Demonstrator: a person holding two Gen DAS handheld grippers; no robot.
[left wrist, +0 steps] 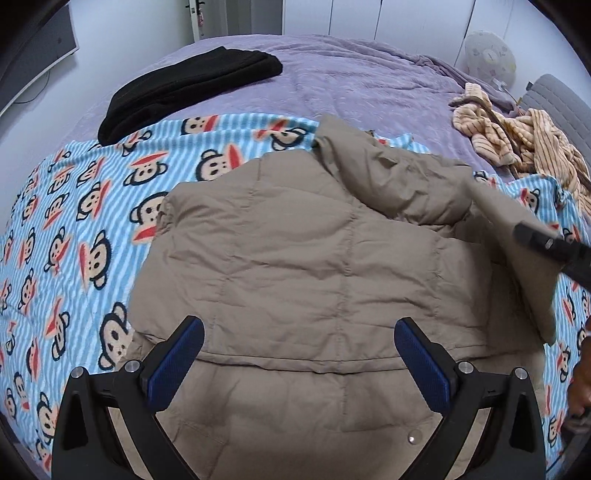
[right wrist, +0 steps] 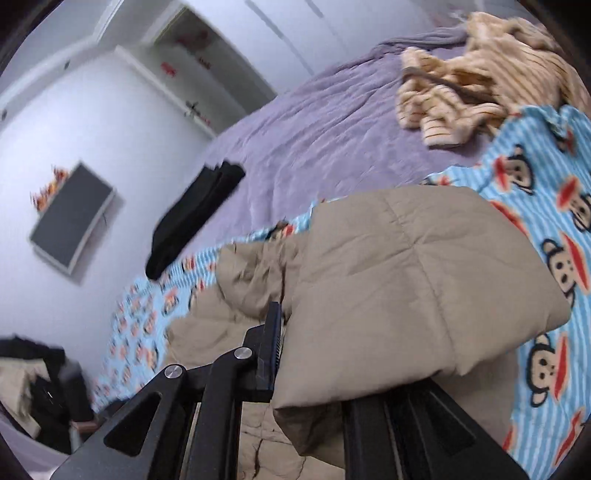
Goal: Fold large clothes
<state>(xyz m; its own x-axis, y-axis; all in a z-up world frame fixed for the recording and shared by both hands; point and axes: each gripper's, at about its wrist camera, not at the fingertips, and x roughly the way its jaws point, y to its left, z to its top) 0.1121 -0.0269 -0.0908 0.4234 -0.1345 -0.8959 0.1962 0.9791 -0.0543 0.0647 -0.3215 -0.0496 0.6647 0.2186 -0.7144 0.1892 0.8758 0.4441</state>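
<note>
Each claw (left wrist: 299, 354) is black, with blue ribbed pads (left wrist: 421, 360) (silver round screws at the joints).

A bed (left wrist: 369, 85) under a lilac cover fills most of the room, with a blue striped monkey-print blanket (left wrist: 74, 229) laid across its near half. On the left wrist view, a dark wall-mounted screen (left wrist: 40, 40) hangs on the pale wall at ten o'clock, a white door (left wrist: 207, 18) stands at twelve, and white wardrobe panels (left wrist: 388, 18) run toward one. A round pale lamp (left wrist: 487, 55) sits at two o'clock beside a grey padded headboard (left wrist: 554, 99). Light is even and cool.
</note>
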